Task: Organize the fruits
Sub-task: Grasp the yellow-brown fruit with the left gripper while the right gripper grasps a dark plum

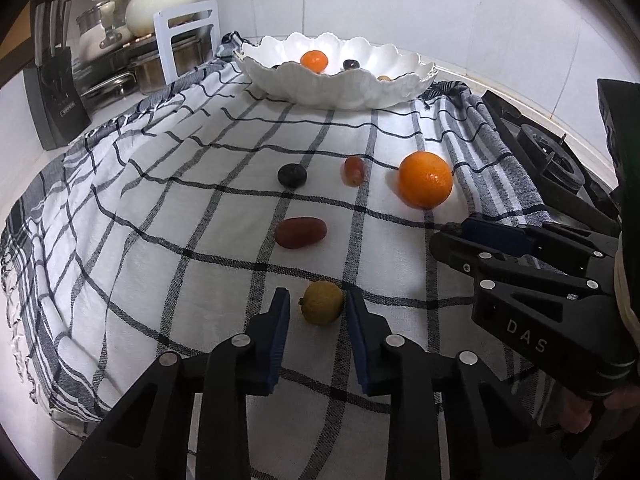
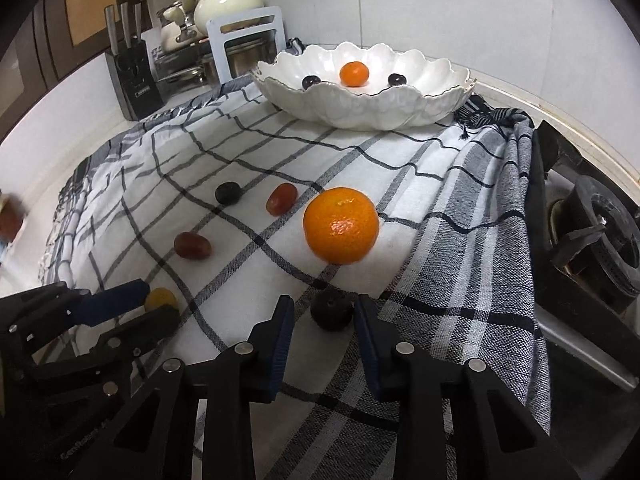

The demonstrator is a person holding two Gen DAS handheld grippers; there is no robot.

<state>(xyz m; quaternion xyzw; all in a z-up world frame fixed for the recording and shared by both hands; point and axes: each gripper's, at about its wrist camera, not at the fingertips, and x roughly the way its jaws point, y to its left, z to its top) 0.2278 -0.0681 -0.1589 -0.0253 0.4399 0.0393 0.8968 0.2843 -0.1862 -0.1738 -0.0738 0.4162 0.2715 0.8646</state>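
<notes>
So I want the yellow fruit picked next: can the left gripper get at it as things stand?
Probably yes. The left gripper is open with the yellow fruit between its fingers on the cloth; nothing lies between them.

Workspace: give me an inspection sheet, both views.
Surface: checked cloth over a counter, wrinkled at the edges.
Job's things: white bowl at the back holds a small orange and dark fruits; on the cloth lie a big orange, two red fruits, a dark fruit, a yellow fruit and a dark green fruit.
Clutter: nothing seen.
Grippers: left gripper open around the yellow fruit; right gripper open around the dark green fruit.
Cables: nothing seen.
Surroundings: knife block, pots, teapot, stove burner.
</notes>
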